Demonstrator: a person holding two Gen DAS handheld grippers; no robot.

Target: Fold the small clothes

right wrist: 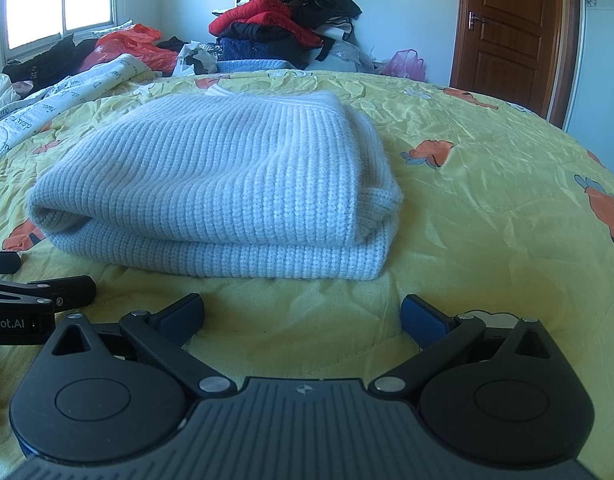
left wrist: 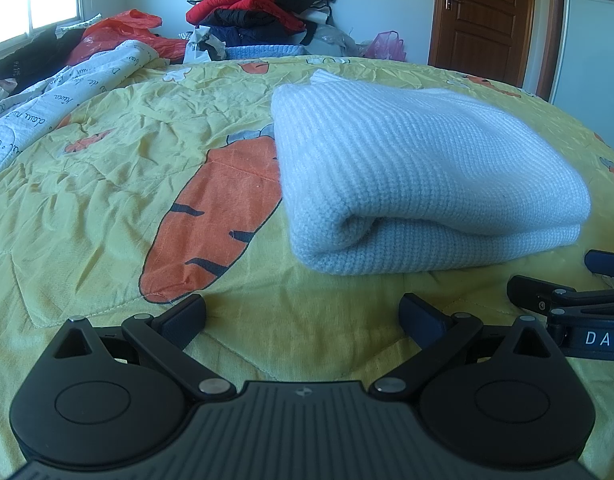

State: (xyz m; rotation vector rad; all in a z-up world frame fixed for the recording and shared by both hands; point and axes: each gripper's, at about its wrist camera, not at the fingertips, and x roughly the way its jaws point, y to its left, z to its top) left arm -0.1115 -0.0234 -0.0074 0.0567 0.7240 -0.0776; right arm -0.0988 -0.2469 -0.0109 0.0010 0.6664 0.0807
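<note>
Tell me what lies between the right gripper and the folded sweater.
Nothing but bare yellow quilt. The right wrist view shows it between the open right gripper and the sweater.

Right claw (left wrist: 579, 280) cut off by the frame edge.

A folded pale blue knit sweater (right wrist: 223, 188) lies on the yellow carrot-print bedspread (right wrist: 487, 208). Just in front of the sweater, the right gripper (right wrist: 302, 314) hovers low with jaws spread wide, apart from the knit. The left gripper (right wrist: 47, 292) pokes in beside the sweater's near left corner. Behind the sweater, a heap of clothes (right wrist: 283, 28) sits at the wall.
</note>
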